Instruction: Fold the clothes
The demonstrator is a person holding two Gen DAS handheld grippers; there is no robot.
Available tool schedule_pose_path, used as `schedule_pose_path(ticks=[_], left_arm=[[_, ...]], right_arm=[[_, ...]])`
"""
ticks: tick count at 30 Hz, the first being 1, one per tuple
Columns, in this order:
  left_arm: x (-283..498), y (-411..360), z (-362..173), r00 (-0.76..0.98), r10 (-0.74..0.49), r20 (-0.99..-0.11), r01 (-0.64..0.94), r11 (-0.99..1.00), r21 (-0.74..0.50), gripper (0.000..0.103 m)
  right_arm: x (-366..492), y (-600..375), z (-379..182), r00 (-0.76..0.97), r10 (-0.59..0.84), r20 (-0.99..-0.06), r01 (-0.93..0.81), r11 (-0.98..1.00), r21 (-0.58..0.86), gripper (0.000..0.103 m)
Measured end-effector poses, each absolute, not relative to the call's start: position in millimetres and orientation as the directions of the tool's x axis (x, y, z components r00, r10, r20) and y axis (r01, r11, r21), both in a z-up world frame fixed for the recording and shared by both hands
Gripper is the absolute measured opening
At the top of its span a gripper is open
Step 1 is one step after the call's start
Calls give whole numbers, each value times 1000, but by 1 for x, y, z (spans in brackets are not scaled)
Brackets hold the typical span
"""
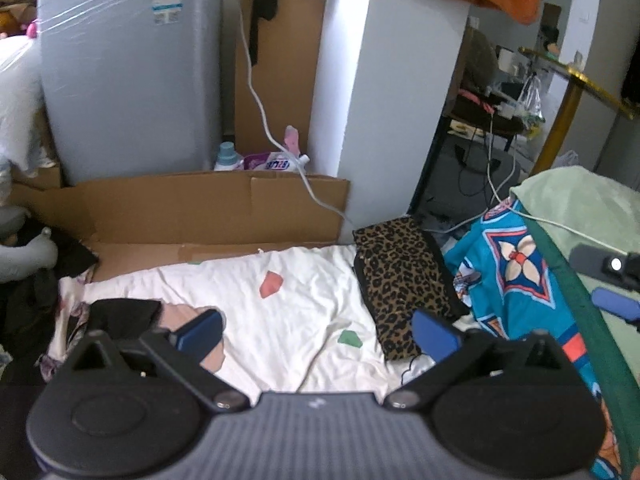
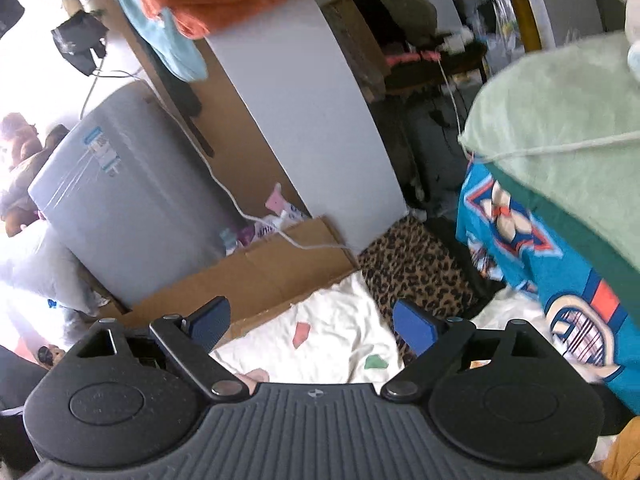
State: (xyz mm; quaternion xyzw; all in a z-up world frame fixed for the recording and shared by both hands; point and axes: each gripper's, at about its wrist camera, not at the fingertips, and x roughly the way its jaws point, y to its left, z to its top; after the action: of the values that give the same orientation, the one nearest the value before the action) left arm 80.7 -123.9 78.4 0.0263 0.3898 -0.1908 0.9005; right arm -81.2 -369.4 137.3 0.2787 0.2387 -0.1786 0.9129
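Leopard garment [image 1: 404, 284] folded at white sheet's [image 1: 280, 308] right edge | left gripper [image 1: 318, 334], right gripper [image 2: 312, 326]: fingers apart, empty

leopard-print garment [image 1: 400, 280], white sheet [image 1: 280, 312] w/ pink/green patches, prob

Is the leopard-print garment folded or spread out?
Folded. The leopard garment lies as a compact rectangular stack with straight edges on the white sheet, beside the teal cloth, not laid out flat.
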Motion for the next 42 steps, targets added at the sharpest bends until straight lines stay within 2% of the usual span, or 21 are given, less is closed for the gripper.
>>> schedule_pose_path(ticks=[6,12,18,34,38,42], left_arm=[[57,-104,75,619,-284,-732,329,940,-87,102],[44,-93,76,610,-269,-746,257,957,-135,102],[31,-85,71,588,-289,-755,267,951,-155,102],[29,-74,33,580,-117,-806,169,985,-22,102],[29,-77,25,535,-123,-836,165,985,-40,102],[15,-79,18,527,-99,-844,194,981,6,102]], right_arm=[[-90,-337,146,823,-204,-530,442,816,373,94],[-100,-318,141,816,-105,-568,412,795,446,94],[-110,-302,136,817,-128,-562,398,830,390,94],[-109,-278,101,751,-81,-655,373,871,320,94],[-106,-269,89,727,-71,-683,352,892,283,94],[-104,-259,79,704,-72,-707,323,918,228,94]])
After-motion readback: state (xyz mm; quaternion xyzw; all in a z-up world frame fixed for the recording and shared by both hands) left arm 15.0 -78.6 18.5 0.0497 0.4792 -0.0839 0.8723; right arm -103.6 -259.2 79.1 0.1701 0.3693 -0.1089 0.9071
